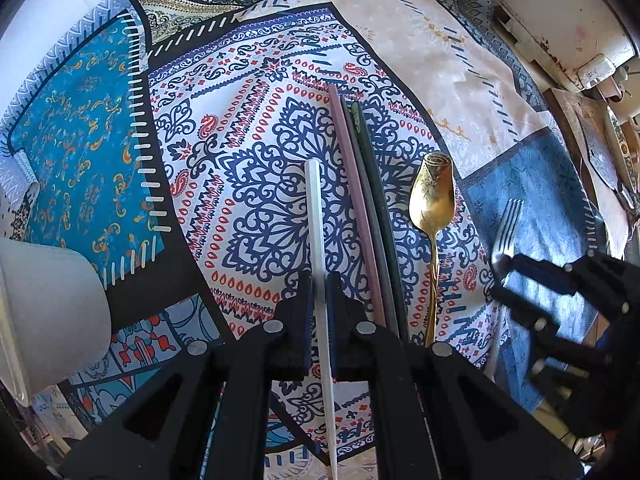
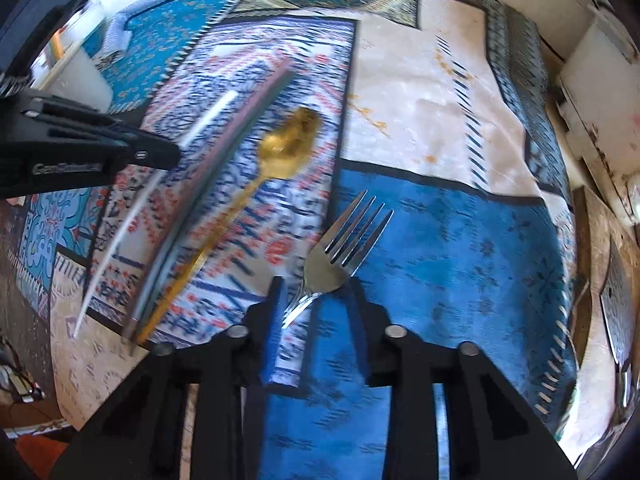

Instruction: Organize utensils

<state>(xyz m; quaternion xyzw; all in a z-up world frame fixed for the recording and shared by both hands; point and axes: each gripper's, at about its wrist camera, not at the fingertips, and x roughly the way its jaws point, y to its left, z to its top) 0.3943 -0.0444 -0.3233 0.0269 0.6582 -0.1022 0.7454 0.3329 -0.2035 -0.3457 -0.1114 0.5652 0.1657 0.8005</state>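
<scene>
Patchwork-print tablecloth [image 1: 260,128]. Left gripper [image 1: 319,280], 6 o'clock: clamped on white chopstick [image 1: 314,216]. Pink and dark chopsticks [image 1: 360,184] beside it, gold spoon [image 1: 434,196] at 3 o'clock. Right gripper [image 2: 316,292]: jaws narrow, straddling silver fork [image 2: 336,256] neck; contact unclear.

Glossy gold metal spoon [image 1: 434,196], shiny steel fork [image 2: 340,248], printed cloth [image 1: 248,184]

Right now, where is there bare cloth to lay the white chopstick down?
Free: the teal patch left of the chopsticks, and the cream patch beyond the gold spoon. Crowded: chopsticks, spoon and fork lie close together; the white container fills the near-left edge.
</scene>
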